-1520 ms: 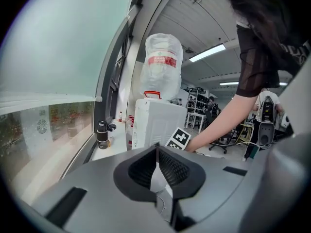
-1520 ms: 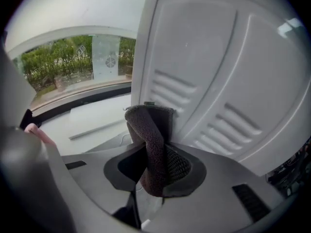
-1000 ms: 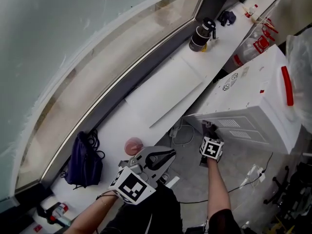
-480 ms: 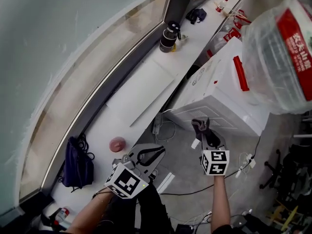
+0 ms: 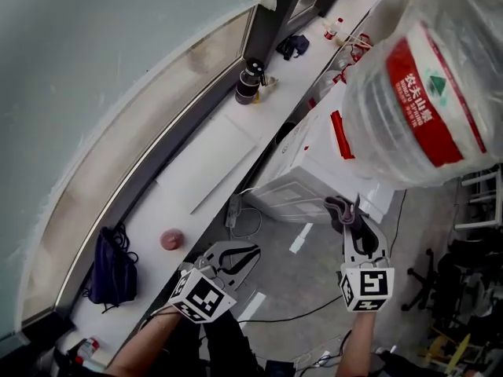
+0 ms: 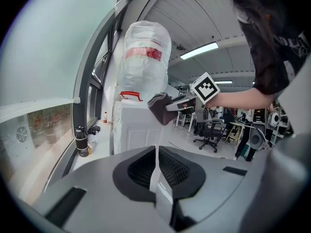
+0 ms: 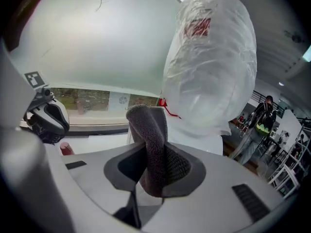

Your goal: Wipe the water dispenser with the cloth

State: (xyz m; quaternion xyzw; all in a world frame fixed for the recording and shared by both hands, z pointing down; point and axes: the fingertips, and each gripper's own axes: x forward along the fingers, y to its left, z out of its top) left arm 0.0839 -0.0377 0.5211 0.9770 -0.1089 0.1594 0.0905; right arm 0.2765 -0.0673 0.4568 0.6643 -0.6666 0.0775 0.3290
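Note:
The white water dispenser (image 5: 310, 167) stands on the floor by the window ledge, with a big clear bottle with a red label (image 5: 424, 85) on top. My right gripper (image 5: 351, 220) is shut on a dark grey cloth (image 5: 339, 207), which hangs just in front of the dispenser's lower near side; I cannot tell whether they touch. In the right gripper view the cloth (image 7: 148, 130) sticks up between the jaws, with the bottle (image 7: 209, 62) behind. My left gripper (image 5: 250, 252) hangs lower left, shut and holding nothing. The left gripper view shows the dispenser (image 6: 133, 125), the cloth (image 6: 159, 108) and the bottle (image 6: 145, 57).
A long white window ledge (image 5: 212, 163) carries a black flask (image 5: 250, 81), a purple bag (image 5: 110, 269), a small red-pink object (image 5: 170, 239) and small bottles (image 5: 334, 26). Cables (image 5: 240, 210) lie on the floor beside the dispenser. An office chair (image 5: 431, 277) stands at the right. A person (image 7: 262, 118) stands far back.
The head view has swung so the bottle now fills the upper right. My right gripper with the cloth has drawn back from the dispenser's vented panel. The left gripper stays low.

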